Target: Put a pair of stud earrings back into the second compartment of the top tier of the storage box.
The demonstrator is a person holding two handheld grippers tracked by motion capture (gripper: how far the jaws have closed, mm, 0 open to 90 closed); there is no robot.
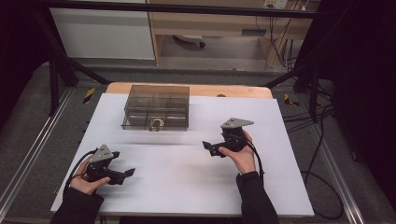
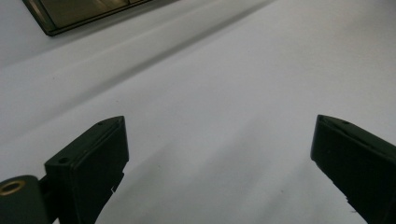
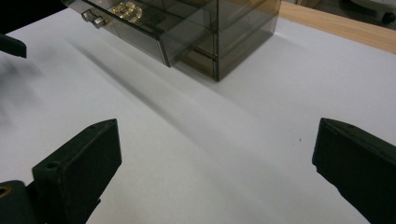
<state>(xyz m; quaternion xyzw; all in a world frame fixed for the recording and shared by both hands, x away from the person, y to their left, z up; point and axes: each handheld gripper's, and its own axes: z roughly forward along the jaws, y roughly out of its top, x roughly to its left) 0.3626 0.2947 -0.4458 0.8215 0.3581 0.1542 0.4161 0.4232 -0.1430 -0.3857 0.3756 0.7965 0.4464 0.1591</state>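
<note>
Left tongs point(image 1: 125, 174) sit low at the near left of the white tabletop point(image 1: 187, 186), jaws spread wide with nothing between them. Further back, left of middle, there's the smoky clear drawer box point(image 1: 156, 107), and one drawer point(image 3: 126, 28) is pulled out a bit with something gold point(image 3: 123, 10) inside, hard to tell what exactly. Right tongs point(image 1: 208, 147) hover mid-right, also wide open and empty, pointed toward that box but well apart from it. So I'd guess nothing's been grabbed yet; the reach to the drawer is still to do.
</note>
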